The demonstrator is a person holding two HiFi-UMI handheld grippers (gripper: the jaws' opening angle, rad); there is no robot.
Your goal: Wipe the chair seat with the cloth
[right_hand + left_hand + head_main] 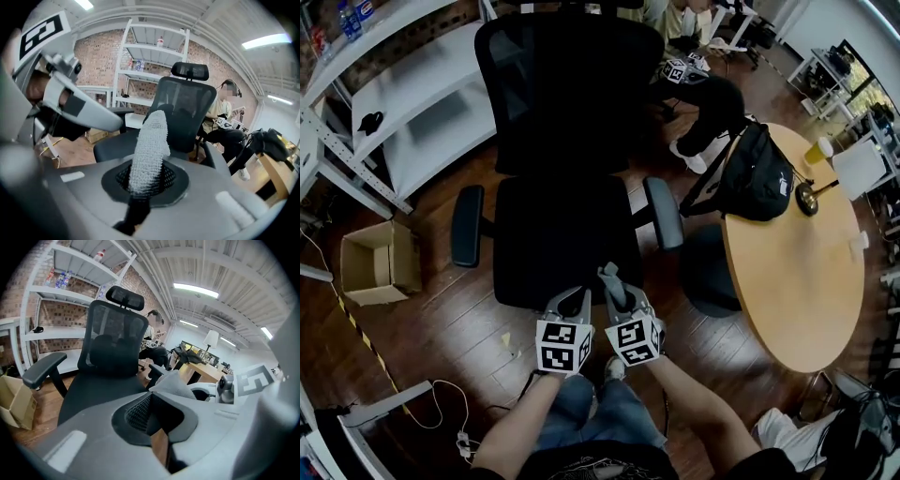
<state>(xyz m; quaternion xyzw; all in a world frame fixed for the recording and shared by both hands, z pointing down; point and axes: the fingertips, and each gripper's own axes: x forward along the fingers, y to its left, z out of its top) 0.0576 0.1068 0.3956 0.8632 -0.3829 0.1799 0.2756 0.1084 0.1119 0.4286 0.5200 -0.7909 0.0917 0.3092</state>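
Observation:
The black office chair stands in front of me, its seat (555, 239) bare between two armrests. My right gripper (620, 296) is shut on a grey cloth (608, 275) that sticks out past its fingertips, just over the seat's front edge. In the right gripper view the cloth (151, 140) stands up between the jaws of that gripper (148, 174), with the seat (119, 146) beyond. My left gripper (574, 296) hovers beside it at the front edge, fingertips together and holding nothing. In the left gripper view, past that gripper (150, 397), lie the seat (96, 392) and the cloth (176, 385).
A round wooden table (806, 281) at the right carries a black bag (755, 173) and a cup (818, 150). An open cardboard box (380, 262) sits on the floor at the left, below white shelves (403, 103). A seated person (703, 94) is behind the chair.

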